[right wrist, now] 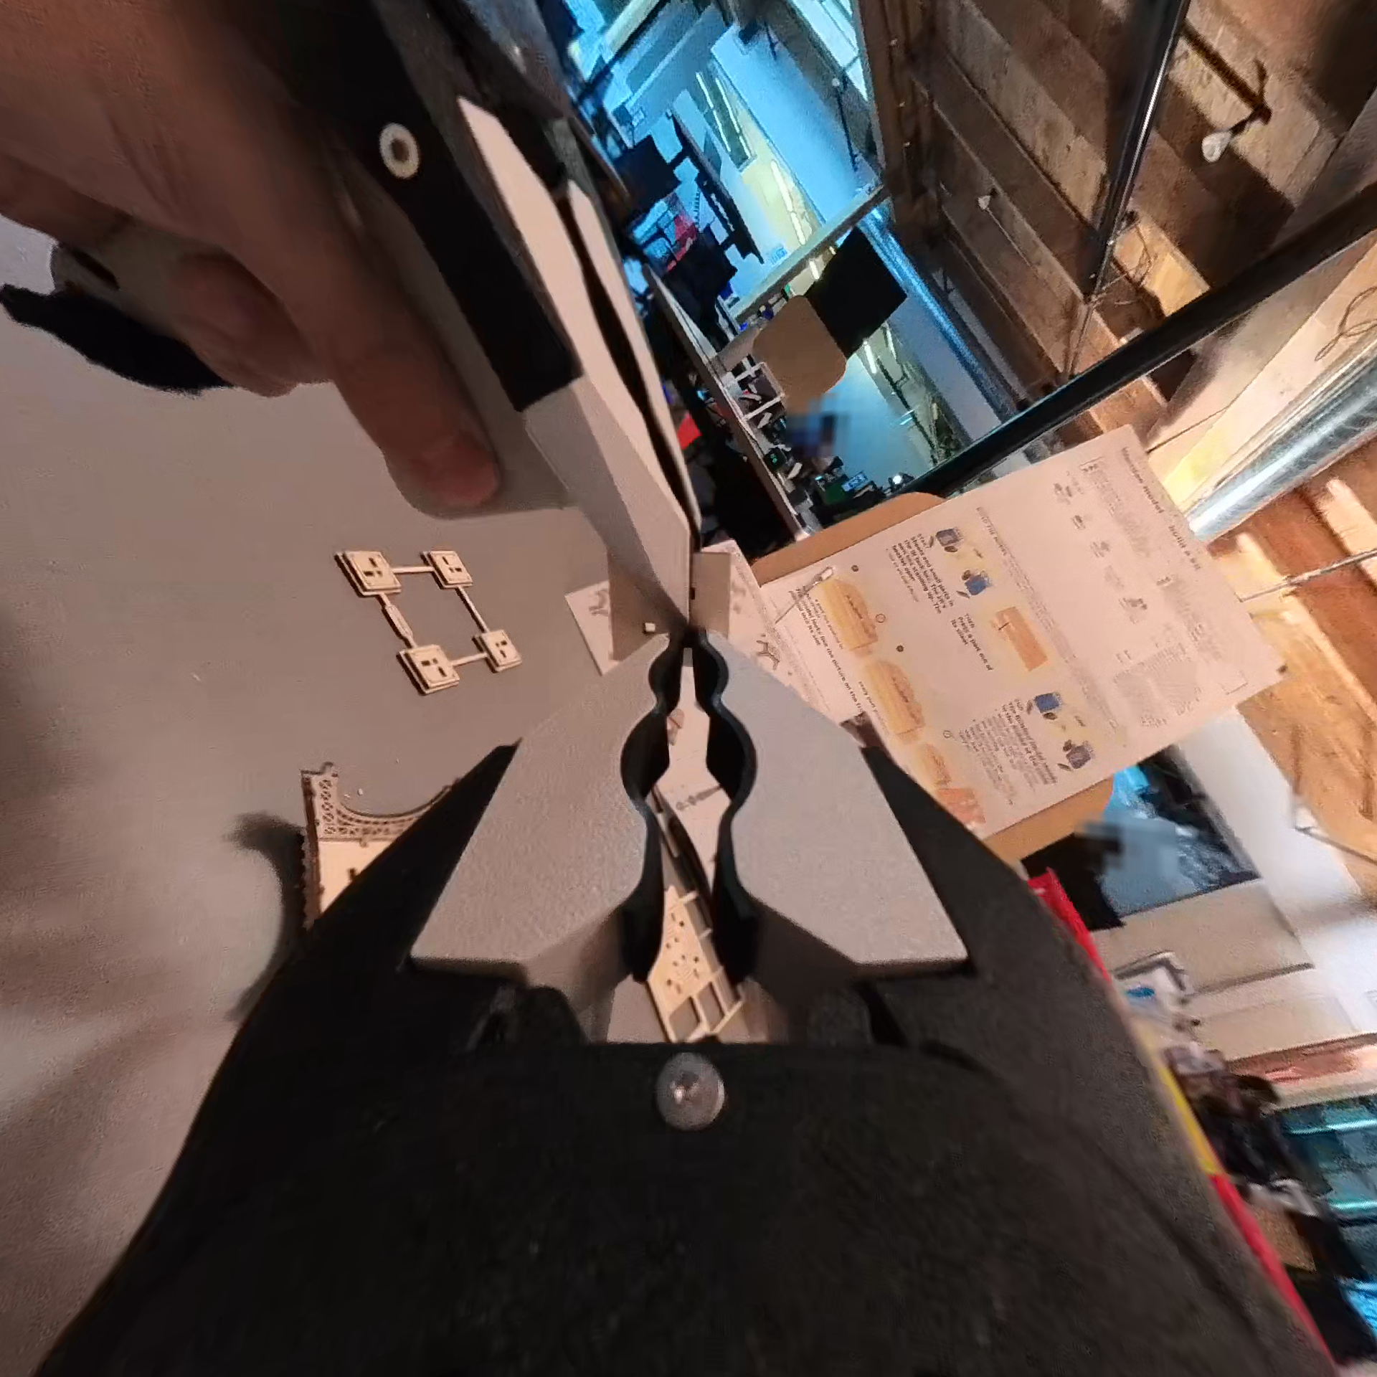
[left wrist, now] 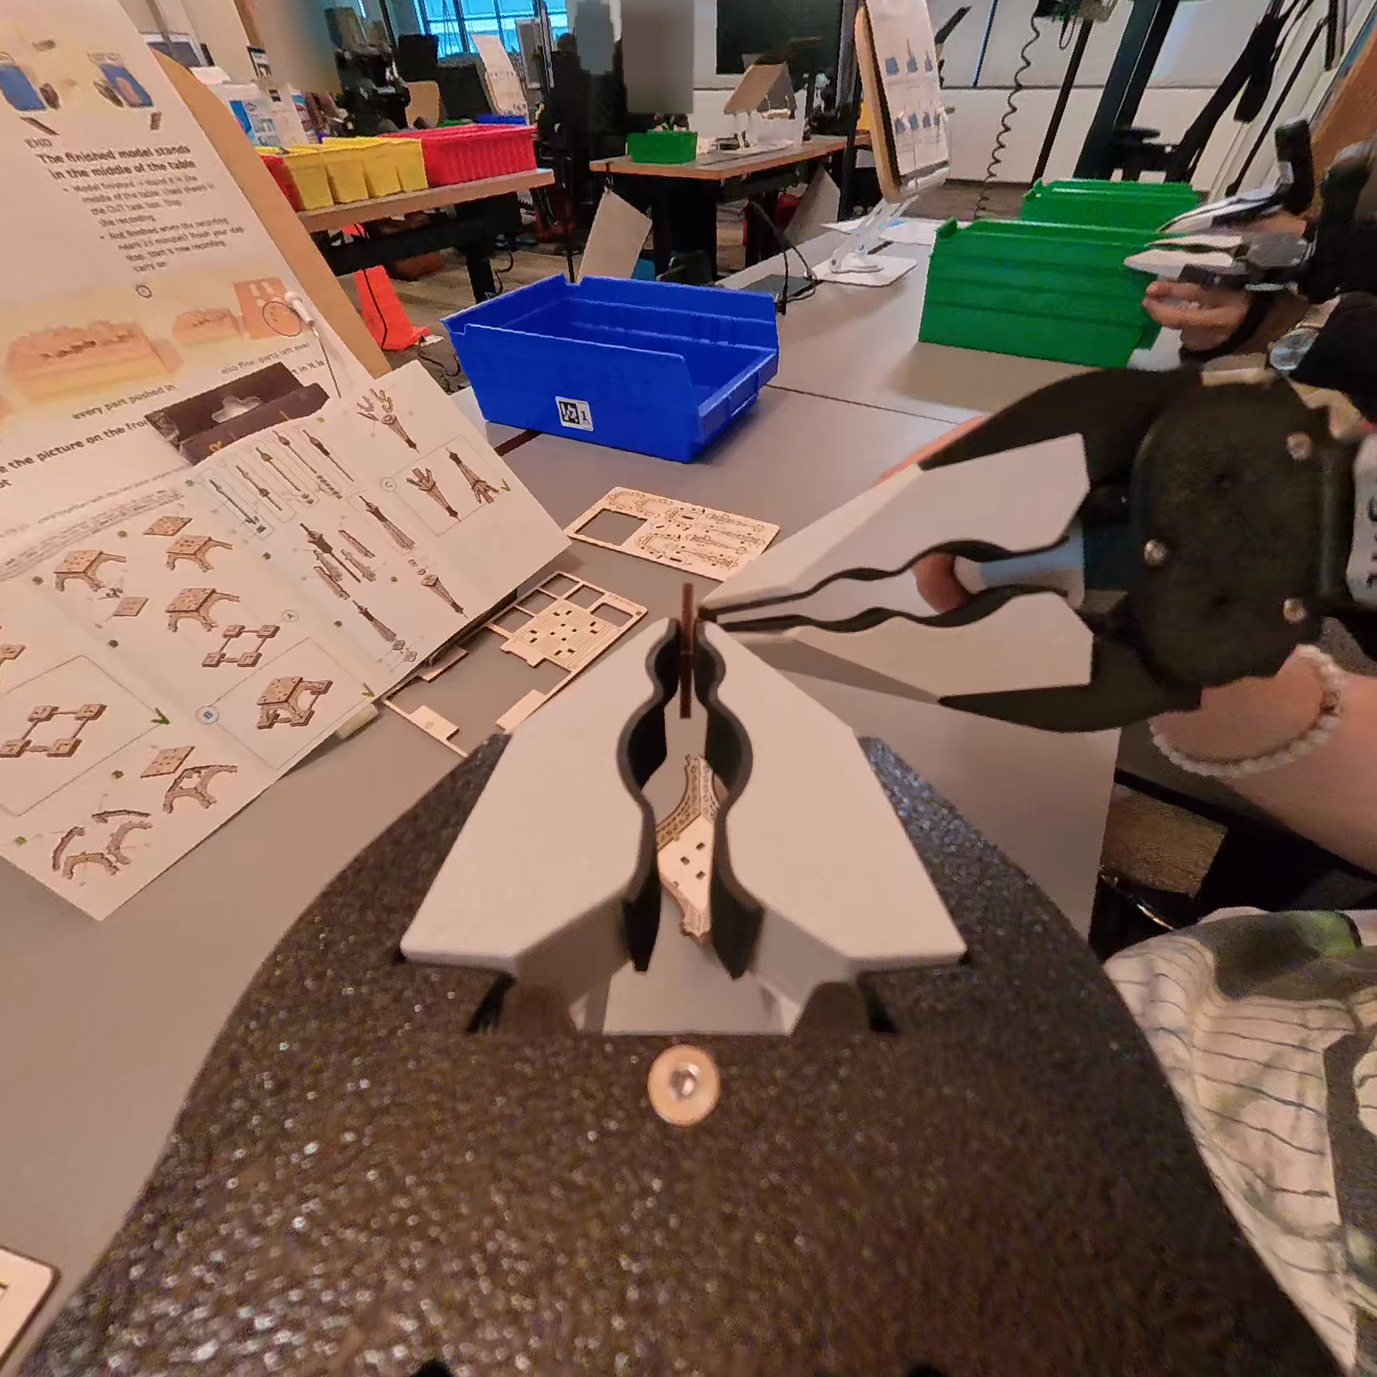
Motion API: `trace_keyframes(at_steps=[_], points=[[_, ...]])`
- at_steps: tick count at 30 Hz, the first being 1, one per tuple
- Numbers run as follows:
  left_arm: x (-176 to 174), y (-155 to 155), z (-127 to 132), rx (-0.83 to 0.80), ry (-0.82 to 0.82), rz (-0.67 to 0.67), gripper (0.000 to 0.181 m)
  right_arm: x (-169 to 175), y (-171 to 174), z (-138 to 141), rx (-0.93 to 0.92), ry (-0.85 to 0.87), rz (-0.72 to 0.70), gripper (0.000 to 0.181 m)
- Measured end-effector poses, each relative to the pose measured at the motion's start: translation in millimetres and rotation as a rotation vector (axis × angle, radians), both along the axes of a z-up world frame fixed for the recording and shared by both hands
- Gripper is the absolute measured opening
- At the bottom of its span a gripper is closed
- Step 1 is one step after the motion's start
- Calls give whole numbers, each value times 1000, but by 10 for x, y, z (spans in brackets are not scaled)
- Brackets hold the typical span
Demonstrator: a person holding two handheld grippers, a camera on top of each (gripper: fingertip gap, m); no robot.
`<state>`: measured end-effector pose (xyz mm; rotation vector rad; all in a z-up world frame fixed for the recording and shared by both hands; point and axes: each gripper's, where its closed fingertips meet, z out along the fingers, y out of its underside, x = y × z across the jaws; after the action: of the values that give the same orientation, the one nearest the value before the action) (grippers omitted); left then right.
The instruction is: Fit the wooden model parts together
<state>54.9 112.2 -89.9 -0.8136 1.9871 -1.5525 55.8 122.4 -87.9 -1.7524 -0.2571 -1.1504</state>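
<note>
left gripper (left wrist: 686, 656) pinching a thin wooden part (left wrist: 686, 648) edge-on, right gripper (left wrist: 708, 617) pressed together, tip beside it

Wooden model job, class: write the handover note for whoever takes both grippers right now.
Left gripper: shut on a thin wooden piece held edge-on and upright above the table.
Right gripper: jaws nearly shut, tips meeting the top of that piece; whether it grips anything cannot be told.
On the table: square base frame, an arched leg panel and two punched-out part sheets beside the open instruction sheet.
Done: some parts freed from the sheets; no joined assembly is visible.
Left: fit the held piece, then the legs and base.
</note>
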Motion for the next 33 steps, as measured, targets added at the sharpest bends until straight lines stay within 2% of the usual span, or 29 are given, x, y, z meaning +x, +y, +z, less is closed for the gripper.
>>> trace_keyframes(at_steps=[3, 6, 10, 13, 16, 18, 21, 25, 30, 33], points=[[18, -6, -4, -39, 10, 5, 0, 6, -10, -5, -100, -190, -77, 1], [25, -33, 32, -104, 20, -5, 0, 12, -53, 33, -60, -193, -103, 1], [44, -30, 7, -74, 24, 3, 0, 34, -73, 25, -10, -106, -104, 1], [56, -27, -21, -110, 42, -1, 0, 27, -70, 0, -133, -297, -170, 1], [67, -54, -35, -130, 45, -3, 0, 29, -102, -8, -163, -357, -178, 1], [84, -68, -27, -118, 26, 7, 0, 46, -132, 0, -131, -301, -167, 1], [88, -63, -9, -66, -2, 25, 0, 51, -140, 27, 16, -92, -107, 1], [78, -51, -37, -87, 14, 17, 0, 29, -119, -3, -125, -326, -169, 1], [99, -58, -61, -49, 12, 26, 0, 73, -146, -17, -70, -163, -108, 1], [89, -35, -47, -70, 23, 13, 0, 48, -111, -18, -106, -247, -129, 1]])
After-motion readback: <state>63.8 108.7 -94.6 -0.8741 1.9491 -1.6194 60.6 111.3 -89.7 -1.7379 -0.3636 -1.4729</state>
